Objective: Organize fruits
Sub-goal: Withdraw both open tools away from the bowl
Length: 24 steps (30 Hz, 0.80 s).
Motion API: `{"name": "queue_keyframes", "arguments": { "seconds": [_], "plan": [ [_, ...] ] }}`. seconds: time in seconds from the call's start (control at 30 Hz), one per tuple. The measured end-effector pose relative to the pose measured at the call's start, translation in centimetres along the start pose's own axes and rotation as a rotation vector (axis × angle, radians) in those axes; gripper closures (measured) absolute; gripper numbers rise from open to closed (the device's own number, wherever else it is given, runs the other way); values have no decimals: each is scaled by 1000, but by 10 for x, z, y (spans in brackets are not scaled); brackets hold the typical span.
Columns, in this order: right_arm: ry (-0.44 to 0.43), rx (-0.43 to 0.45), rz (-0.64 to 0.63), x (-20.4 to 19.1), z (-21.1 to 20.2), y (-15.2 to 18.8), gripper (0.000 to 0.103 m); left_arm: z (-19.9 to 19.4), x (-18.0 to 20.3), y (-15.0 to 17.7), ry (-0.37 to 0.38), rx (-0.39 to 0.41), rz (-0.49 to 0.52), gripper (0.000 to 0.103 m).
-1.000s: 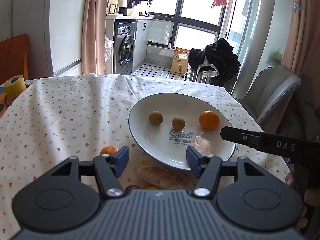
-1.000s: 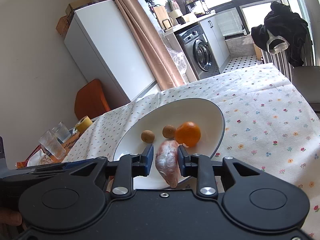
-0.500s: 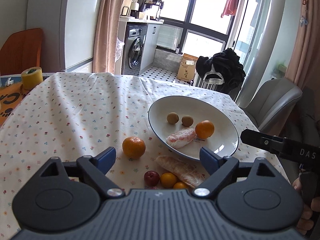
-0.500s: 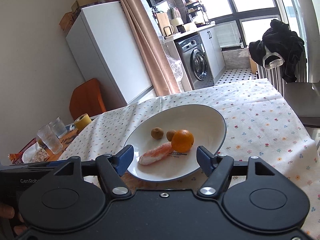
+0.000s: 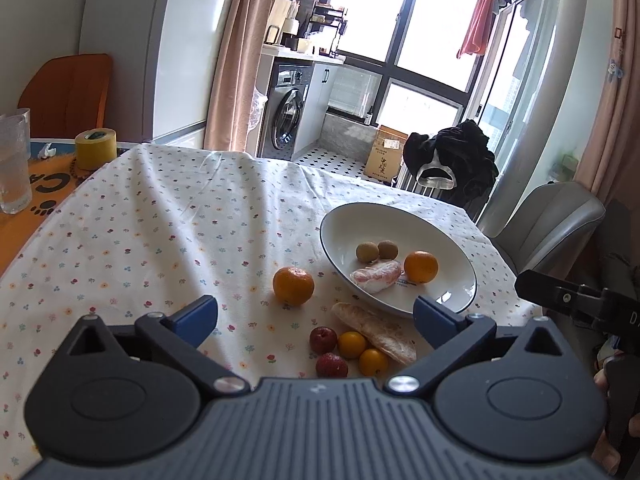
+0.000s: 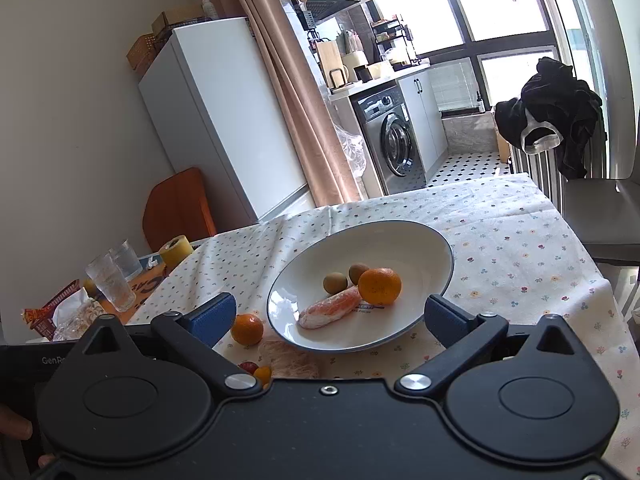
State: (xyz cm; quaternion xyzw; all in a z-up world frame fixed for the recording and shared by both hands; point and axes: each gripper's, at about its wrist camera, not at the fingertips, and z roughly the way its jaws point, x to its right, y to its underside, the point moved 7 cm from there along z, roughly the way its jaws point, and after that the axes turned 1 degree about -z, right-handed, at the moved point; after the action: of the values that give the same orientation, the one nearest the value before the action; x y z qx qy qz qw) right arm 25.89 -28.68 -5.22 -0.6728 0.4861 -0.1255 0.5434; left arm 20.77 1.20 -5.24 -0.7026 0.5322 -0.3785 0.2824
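Left gripper fingers spread wide, just been opening, nothing between the pads. Right gripper same: fingers wide, just been opening, gripping nothing. White plate sits on the worktop with floral cloth. In the plate: two small brown fruits, one orange at their 4 o'clock, a wrapped pink pomelo wedge touching that orange. Outside the plate: second orange at plate's 8 o'clock, second peeled wedge just beside the rim at 6 o'clock, then two red fruits and two small yellow fruits clustered against that wedge.
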Motion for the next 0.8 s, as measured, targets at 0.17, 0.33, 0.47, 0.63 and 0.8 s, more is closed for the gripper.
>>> {"name": "queue_keyframes", "arguments": {
  "seconds": [0.17, 0.33, 0.47, 0.63, 0.8],
  "plan": [
    [4, -5, -28, -8, -9, 2, 0, -13, -6, 2, -4, 24, -5, 0],
    [3, 1, -62, -21, -18, 4, 0, -26, -11, 3, 2, 45, -6, 0],
    [-8, -10, -69, -30, -23, 5, 0, -36, -16, 5, 9, 55, -11, 0],
    [-4, -16, -111, -43, -29, 9, 0, -45, -22, 9, 32, 48, -14, 0],
    [6, -18, -122, -50, -35, 12, 0, -54, -27, 13, 46, 48, -13, 0]
  ]
}}
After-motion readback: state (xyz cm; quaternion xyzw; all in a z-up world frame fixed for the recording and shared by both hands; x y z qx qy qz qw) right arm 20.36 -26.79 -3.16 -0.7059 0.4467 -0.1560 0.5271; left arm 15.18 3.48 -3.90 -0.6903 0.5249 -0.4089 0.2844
